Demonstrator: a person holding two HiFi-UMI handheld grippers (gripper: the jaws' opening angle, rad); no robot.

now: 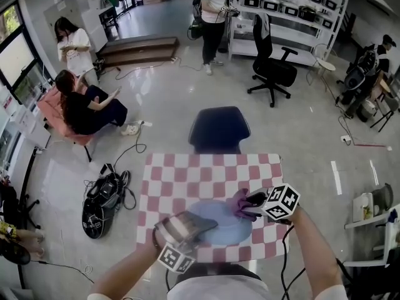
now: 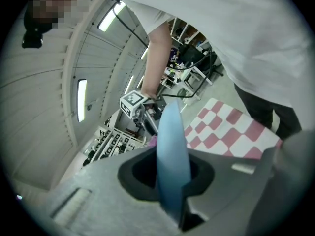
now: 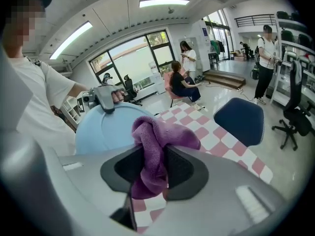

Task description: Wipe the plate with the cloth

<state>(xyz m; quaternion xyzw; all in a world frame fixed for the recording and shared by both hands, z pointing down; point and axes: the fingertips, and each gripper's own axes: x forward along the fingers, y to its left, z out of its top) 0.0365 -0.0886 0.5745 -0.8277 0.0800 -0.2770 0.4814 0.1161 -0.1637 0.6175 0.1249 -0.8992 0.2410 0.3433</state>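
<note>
A light blue plate [image 1: 220,222] is held tilted above the checkered table [image 1: 187,177]. My left gripper [image 1: 187,225] is shut on its near-left rim; in the left gripper view the plate [image 2: 172,156] stands edge-on between the jaws. A purple cloth [image 1: 240,204] is bunched in my right gripper [image 1: 253,200], which is shut on it at the plate's right rim. In the right gripper view the cloth [image 3: 152,154] hangs between the jaws in front of the plate [image 3: 110,129], and the left gripper [image 3: 104,98] grips the plate's far edge.
A dark blue chair [image 1: 219,129] stands against the table's far edge. A black bag with cables [image 1: 103,205] lies on the floor at left. An office chair [image 1: 272,67] and several people [image 1: 212,14] are farther off. Shelving [image 1: 294,11] lines the back.
</note>
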